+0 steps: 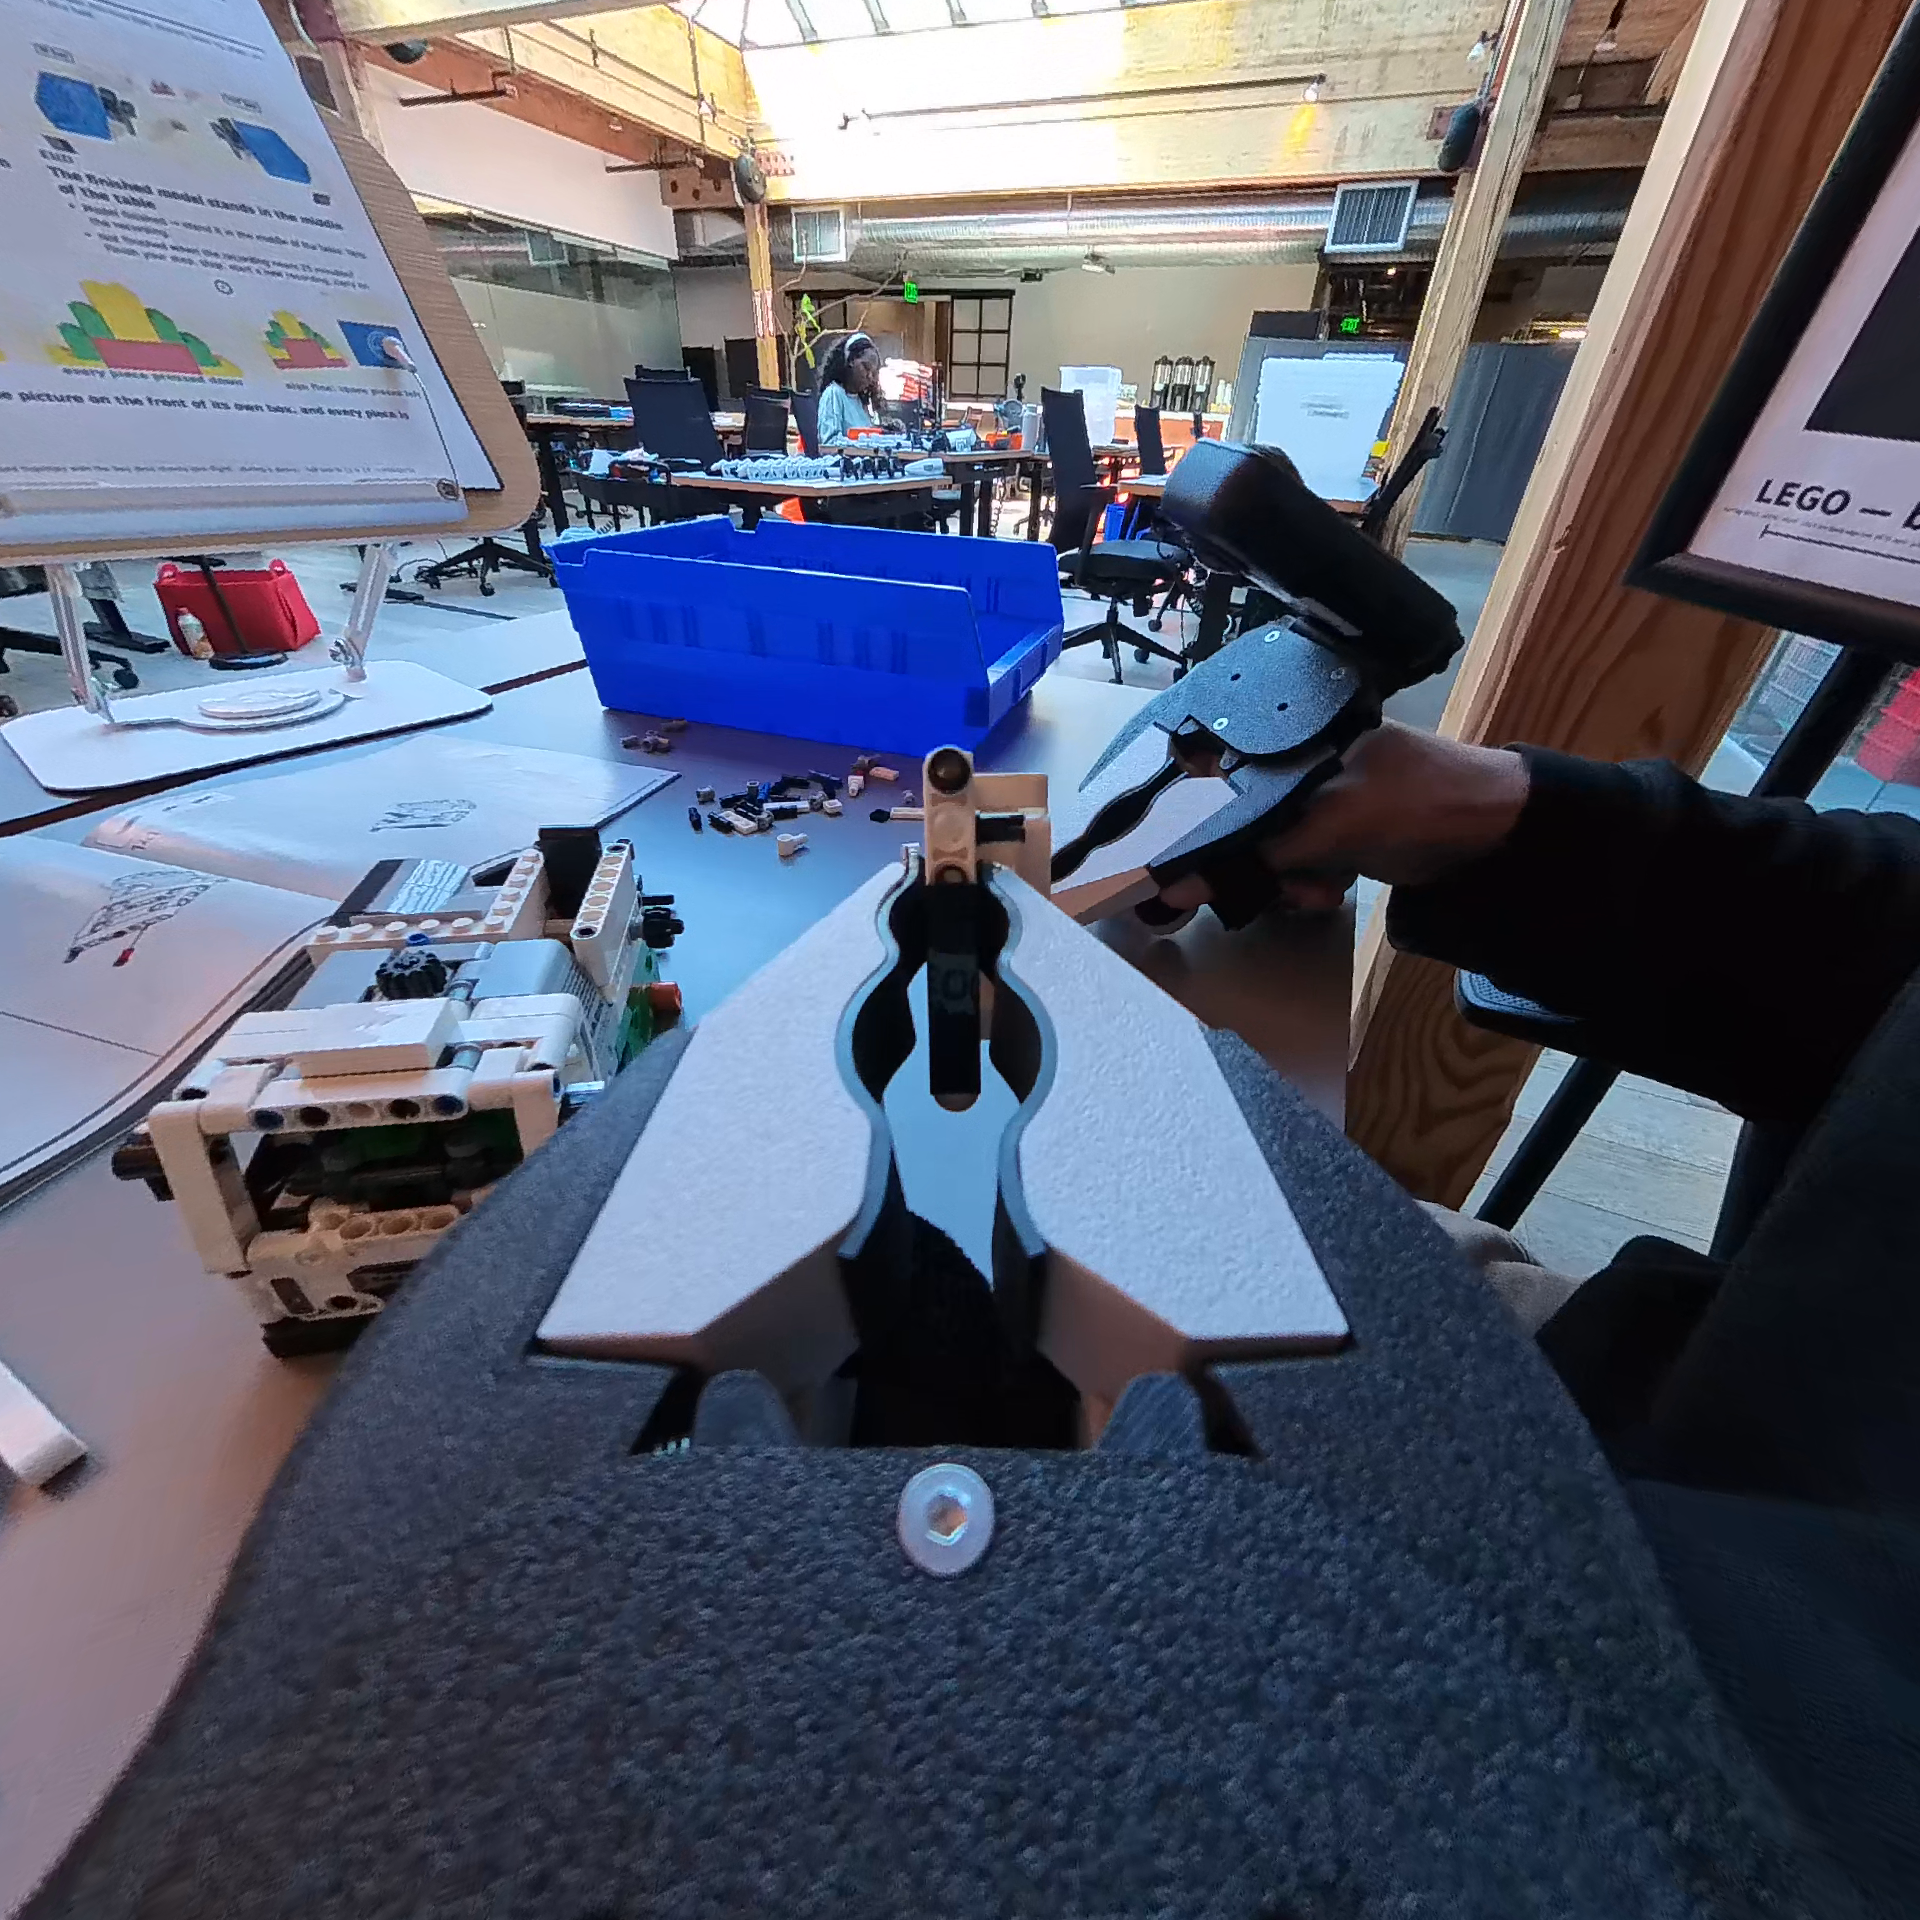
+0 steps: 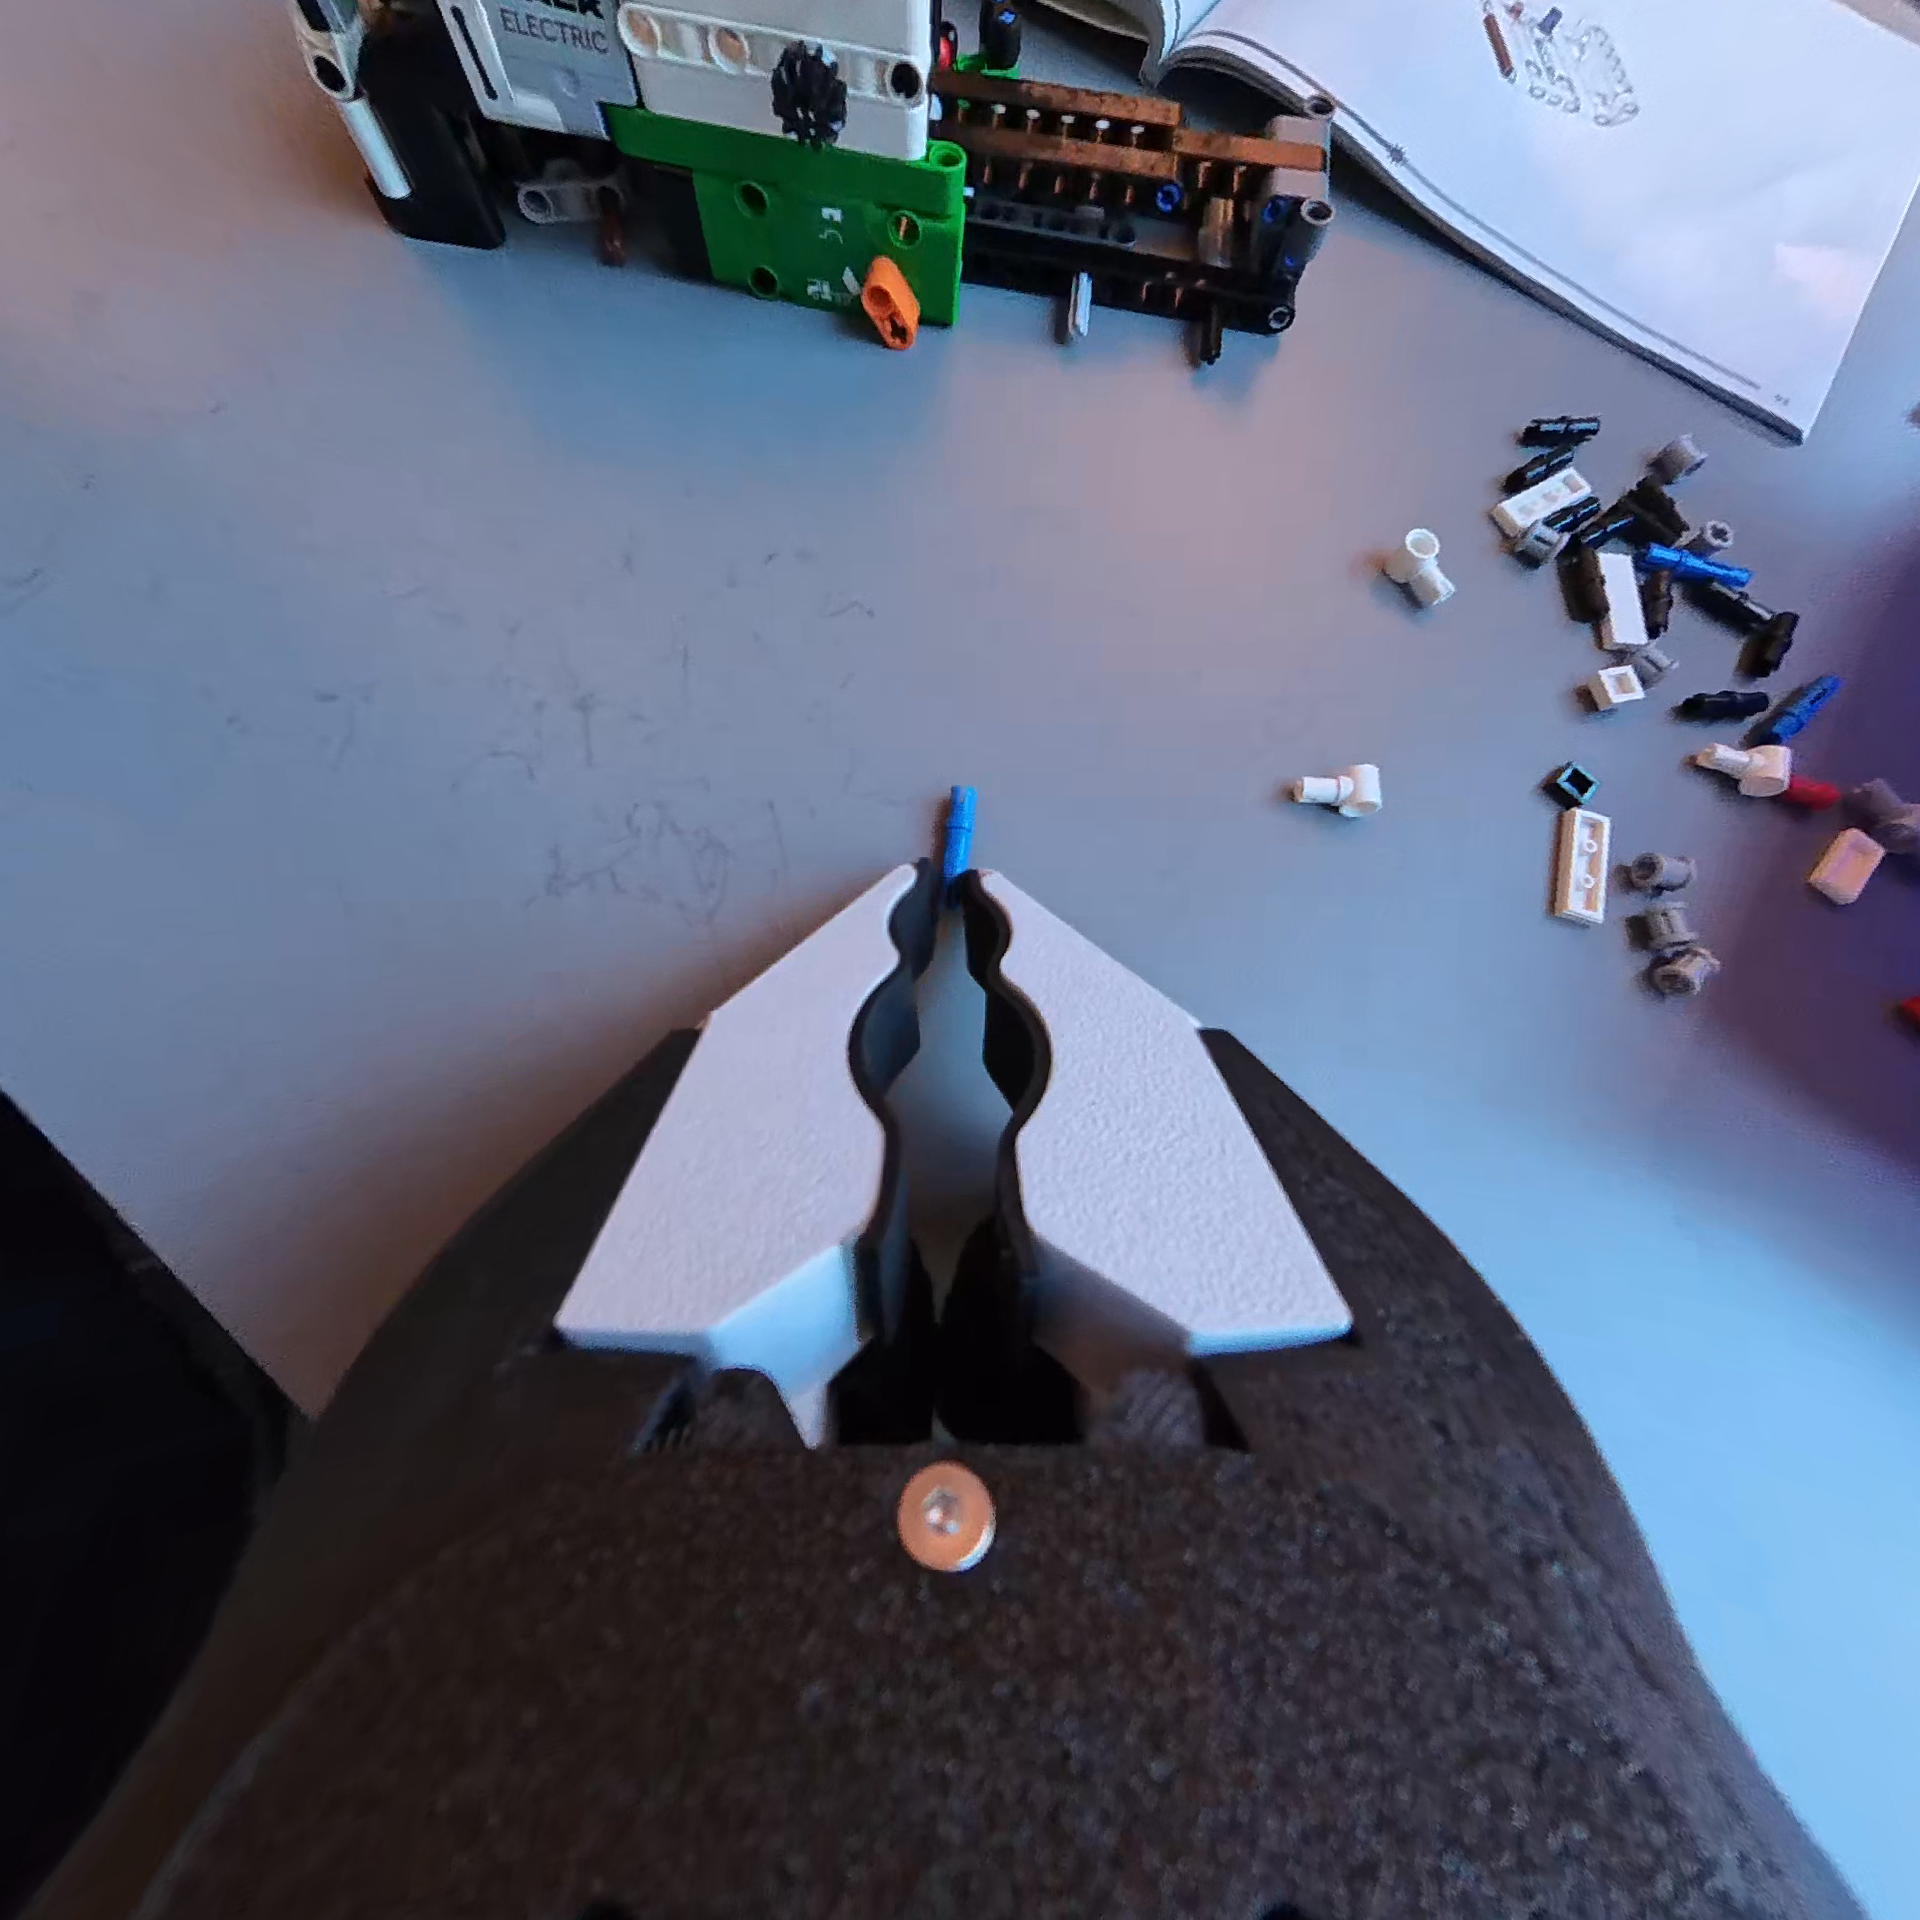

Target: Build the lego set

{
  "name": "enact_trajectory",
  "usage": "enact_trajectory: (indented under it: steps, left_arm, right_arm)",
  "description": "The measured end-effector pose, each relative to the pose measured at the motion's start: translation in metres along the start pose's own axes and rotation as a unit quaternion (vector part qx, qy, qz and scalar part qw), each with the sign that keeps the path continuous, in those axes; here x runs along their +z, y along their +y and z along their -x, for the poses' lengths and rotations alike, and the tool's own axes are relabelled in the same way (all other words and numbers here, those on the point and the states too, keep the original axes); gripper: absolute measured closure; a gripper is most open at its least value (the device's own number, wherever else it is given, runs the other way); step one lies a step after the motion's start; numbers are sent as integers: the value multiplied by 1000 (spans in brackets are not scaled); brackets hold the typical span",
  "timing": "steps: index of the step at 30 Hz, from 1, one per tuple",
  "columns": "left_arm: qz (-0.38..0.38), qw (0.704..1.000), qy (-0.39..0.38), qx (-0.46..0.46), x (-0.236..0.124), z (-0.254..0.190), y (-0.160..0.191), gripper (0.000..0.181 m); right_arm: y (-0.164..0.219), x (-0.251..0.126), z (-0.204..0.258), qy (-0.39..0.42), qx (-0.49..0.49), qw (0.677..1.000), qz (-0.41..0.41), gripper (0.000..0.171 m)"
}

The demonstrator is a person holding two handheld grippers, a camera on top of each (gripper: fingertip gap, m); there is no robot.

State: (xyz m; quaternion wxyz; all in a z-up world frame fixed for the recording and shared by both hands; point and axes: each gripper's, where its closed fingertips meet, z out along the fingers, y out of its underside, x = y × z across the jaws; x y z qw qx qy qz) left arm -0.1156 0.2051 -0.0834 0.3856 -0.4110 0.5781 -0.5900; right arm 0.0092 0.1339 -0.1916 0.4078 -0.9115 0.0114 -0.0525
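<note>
My left gripper (image 1: 951, 878) is shut on a small assembly: a tan beam (image 1: 951, 816) on a black axle piece (image 1: 954, 997), held above the table. My right gripper (image 2: 948, 881) is shut on a small blue pin (image 2: 958, 826), its tip poking out over the grey table. In the left wrist view the right gripper (image 1: 1101, 842) sits just right of the tan beam, pointing down-left. The half-built white, green and black model (image 1: 416, 1049) stands to the left; it also shows at the top of the right wrist view (image 2: 810, 156).
Loose small parts (image 2: 1631, 665) lie scattered at the right; they show in the left wrist view (image 1: 779, 805) before a blue bin (image 1: 810, 634). An open instruction booklet (image 2: 1579, 177) lies beyond. A sheet on a stand (image 1: 208, 312) stands far left. A wooden post (image 1: 1507, 623) is on the right. My right fingertips sit around 20 cm from my left ones.
</note>
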Motion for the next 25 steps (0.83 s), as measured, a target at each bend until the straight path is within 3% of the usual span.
enact_trajectory:
  steps: [4, 8, 12, 16, 18, 20, 25]
  left_arm:
    - [0, 1000, 3, -5, 0, 1, 0, 175]
    - [-4, 1000, 15, -11, -1, -1, -1, 175]
    - [-5, 1000, 21, -2, -1, -5, -1, 175]
    - [-6, 1000, 21, 18, -4, -11, -1, 175]
    - [-5, 999, 20, 28, -5, -13, -1, 175]
    - [-4, 999, 20, 36, -5, -15, 0, 175]
    - [-7, 999, 22, 40, -8, -17, -1, 175]
  right_arm:
    - [2, -1, 1, -19, -34, 999, 27, 168]
    - [2, -28, -23, -52, -179, 970, 158, 168]
    - [25, -74, -63, -89, -254, 873, 407, 168]
    - [49, -106, -99, -104, -253, 737, 618, 168]
    - [57, -118, -98, -121, -268, 677, 674, 168]
    - [65, -119, -95, -138, -300, 637, 696, 168]
    - [79, -118, -91, -138, -318, 586, 732, 168]
